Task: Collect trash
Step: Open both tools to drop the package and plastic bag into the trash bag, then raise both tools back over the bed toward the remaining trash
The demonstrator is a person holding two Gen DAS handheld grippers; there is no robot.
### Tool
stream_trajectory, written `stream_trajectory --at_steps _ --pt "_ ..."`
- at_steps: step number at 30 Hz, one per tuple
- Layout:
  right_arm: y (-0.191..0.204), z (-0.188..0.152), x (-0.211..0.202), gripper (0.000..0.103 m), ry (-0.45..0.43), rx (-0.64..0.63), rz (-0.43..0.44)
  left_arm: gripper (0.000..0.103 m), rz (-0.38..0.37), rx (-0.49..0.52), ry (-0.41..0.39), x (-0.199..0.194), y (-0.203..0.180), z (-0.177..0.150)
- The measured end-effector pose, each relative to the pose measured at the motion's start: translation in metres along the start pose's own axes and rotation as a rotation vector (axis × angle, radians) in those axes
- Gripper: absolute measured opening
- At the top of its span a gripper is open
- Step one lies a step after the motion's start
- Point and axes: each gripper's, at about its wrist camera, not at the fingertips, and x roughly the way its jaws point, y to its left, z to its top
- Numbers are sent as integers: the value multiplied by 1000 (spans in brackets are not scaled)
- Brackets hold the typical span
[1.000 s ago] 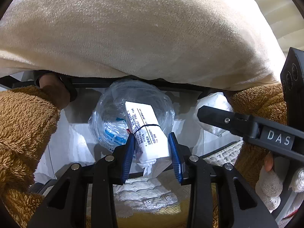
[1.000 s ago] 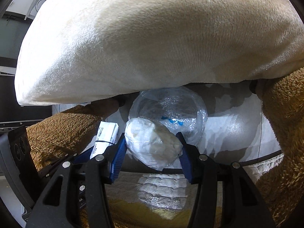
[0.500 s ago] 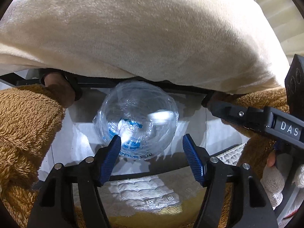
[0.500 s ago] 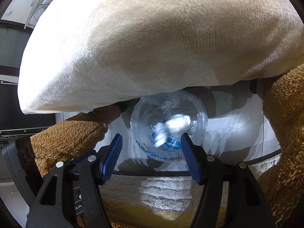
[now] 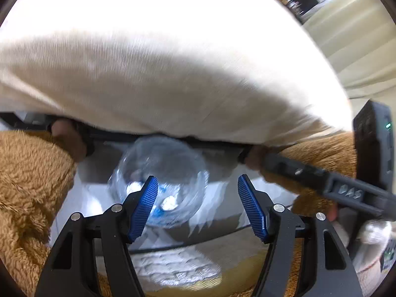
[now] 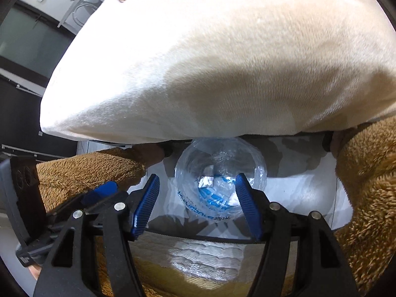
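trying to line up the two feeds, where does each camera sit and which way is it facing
Left wrist: sits on the left gripper, looking steeply down between its open blue pads at the clear bag-lined bin; brown fleece sleeves and the right gripper show.
Right wrist: sits on the right gripper, also looking down into the bin; a sleeve and the left gripper show at lower left.
Shared: the bin, the cream fleece front above it, both sleeves.
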Motion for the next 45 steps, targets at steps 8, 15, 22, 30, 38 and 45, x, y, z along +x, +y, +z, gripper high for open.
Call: stream_trajectory --at_steps 8,15,22,30,38,45 --pt "10 -10 -49 64 -226 -138 20 66 -46 72 -198 -42 -14 6" --pt "10 3 -91 66 -411 -198 9 72 -32 148 -330 -75 -26 21" --pt "12 38 -103 72 -456 -267 28 73 -24 195 -395 -95 -24 52" --pt "29 83 -99 90 -490 -351 46 87 -30 219 -421 -109 -11 101" --pt "44 131 -78 97 -484 -366 46 96 -44 253 -443 -116 3 147" --pt "56 177 -49 97 -482 -365 28 96 -41 203 -447 -115 29 182"
